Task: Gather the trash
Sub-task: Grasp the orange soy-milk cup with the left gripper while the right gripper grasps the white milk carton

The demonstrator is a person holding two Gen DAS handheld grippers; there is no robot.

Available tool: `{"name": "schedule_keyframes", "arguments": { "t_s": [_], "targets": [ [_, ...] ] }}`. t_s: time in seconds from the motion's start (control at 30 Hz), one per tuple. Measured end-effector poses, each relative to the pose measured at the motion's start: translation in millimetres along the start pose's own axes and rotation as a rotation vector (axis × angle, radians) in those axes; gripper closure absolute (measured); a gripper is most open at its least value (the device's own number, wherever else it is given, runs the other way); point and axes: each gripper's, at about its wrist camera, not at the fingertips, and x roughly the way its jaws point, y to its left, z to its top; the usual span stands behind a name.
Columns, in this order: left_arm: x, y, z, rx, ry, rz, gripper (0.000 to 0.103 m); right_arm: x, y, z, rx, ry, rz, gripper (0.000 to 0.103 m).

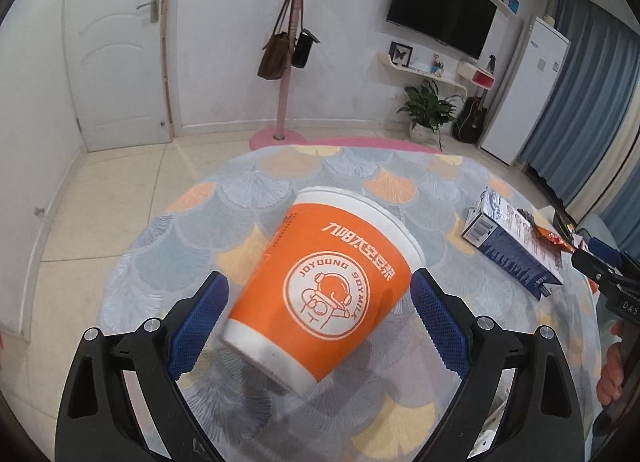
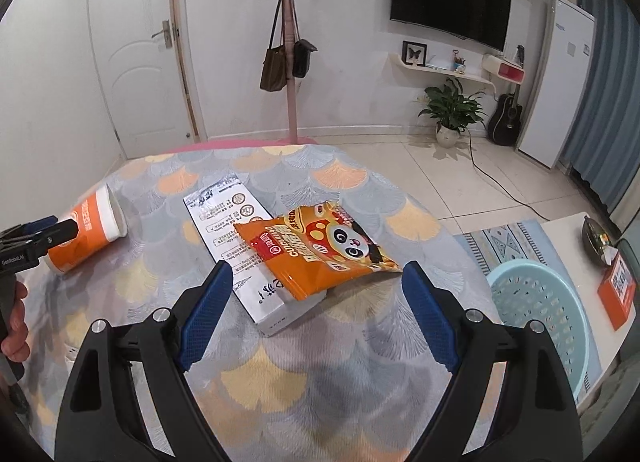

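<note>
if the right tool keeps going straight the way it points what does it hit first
Most likely the orange snack bag, which lies on top of the white carton right between and ahead of the open right tool. Depth is unclear, so the carton's near end might touch first.

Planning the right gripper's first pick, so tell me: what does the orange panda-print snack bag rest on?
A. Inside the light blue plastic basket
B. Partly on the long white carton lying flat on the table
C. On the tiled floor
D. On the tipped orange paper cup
B: the orange panda-print snack bag overlaps the near end of the long white carton, just ahead of the open right gripper.
</note>
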Motion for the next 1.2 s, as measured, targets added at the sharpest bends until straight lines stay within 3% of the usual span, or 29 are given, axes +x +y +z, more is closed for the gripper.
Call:
{"name": "schedule_keyframes", "arguments": {
  "t_s": [0.23,0.53,0.77,0.93,1.0,1.03,1.07,1.1,1.2],
  "targets": [
    [6.3,-7.9,-11.8,0.011,0.007,-0.013,0.014,19.4,1.5,2.9,-0.019,0.026,-0.004,0.023],
    [4.7,-11.9,-18.0,0.041,-0.001,-0.01,0.022,30.0,-2.3,6.1,0.026,0.04,0.075,0.069],
    [2.1,-13.2,-19.8,0.054,-0.016,0.004,0.026,28.0,-4.7,5.0,0.049,0.028,0.103,0.088],
    [-2.3,-21.3,-23.7,0.079,-0.038,0.028,0.029,11.6,-1.4,6.0,0.035,0.009,0.129,0.087],
    [-3.8,-24.2,-25.0,0.091,-0.044,0.038,0.031,5.5,3.7,8.4,0.023,0.001,0.132,0.082],
    [-3.7,-25.0,-24.6,0.095,-0.046,0.042,0.031,3.9,7.3,9.2,0.015,0.006,0.124,0.064],
    [-4.3,-25.6,-24.7,0.098,-0.049,0.044,0.033,3.9,10.6,9.2,0.011,0.01,0.116,0.036],
    [-5.7,-25.7,-25.0,0.099,-0.054,0.042,0.034,1.9,12.5,7.7,0.01,0.0,0.108,0.03],
    [-8.1,-23.7,-25.5,0.089,-0.06,0.03,0.036,4.5,11.8,2.7,0.011,0.005,0.108,0.029]
  ]
}}
